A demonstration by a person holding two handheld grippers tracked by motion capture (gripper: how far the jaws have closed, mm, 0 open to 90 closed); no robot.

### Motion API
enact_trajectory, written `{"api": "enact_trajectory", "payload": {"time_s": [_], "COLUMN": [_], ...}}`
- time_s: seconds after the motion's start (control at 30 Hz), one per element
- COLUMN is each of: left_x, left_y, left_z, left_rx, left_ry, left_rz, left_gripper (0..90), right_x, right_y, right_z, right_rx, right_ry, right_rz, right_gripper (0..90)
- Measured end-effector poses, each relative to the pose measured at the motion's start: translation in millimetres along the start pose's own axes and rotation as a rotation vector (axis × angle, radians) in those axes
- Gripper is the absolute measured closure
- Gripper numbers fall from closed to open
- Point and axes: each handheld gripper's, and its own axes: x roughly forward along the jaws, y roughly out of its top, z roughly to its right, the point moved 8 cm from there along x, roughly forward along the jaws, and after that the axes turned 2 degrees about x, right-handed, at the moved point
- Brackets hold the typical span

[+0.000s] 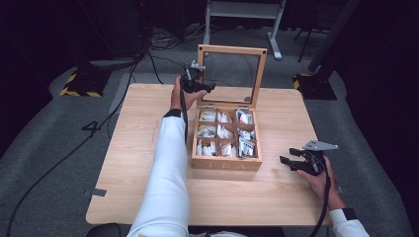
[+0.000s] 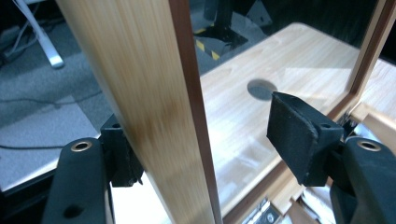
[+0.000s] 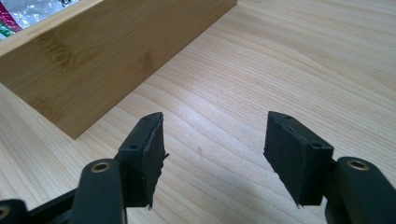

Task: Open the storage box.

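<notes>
The box (image 1: 226,163) is open. The left gripper (image 1: 207,89) straddles the lid (image 2: 140,93), not pinching. The right gripper (image 1: 288,155) waits, spread wide.

The box (image 1: 226,163) sits near the middle of the desk (image 1: 138,148), its lid (image 1: 230,51) standing upright at the far side. Packets (image 1: 225,132) lie in its compartments. The left hand-held gripper (image 1: 205,89) is at the lid's left rail, which passes between its jaws. The right hand-held gripper (image 1: 288,157) lies low over the desk, just right of the box's near right corner.
</notes>
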Motion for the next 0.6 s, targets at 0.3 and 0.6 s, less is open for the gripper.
{"api": "enact_trajectory", "payload": {"time_s": [0.3,0.6], "left_x": [-1.0,-34.1], "left_y": [-31.0,-35.6], "left_z": [-0.3,3.1], "left_rx": [0.011,0.061], "left_ry": [-0.006,0.001], "left_rz": [-0.050,-0.045], "left_gripper": [35.1,28.9], "right_x": [1.9,4.0], "right_y": [-2.3,-4.3], "right_z": [-2.2,-2.0], "right_rx": [-0.013,-0.020], "right_ry": [0.007,0.016], "right_rz": [-0.010,-0.017], "right_gripper": [37.9,37.6]}}
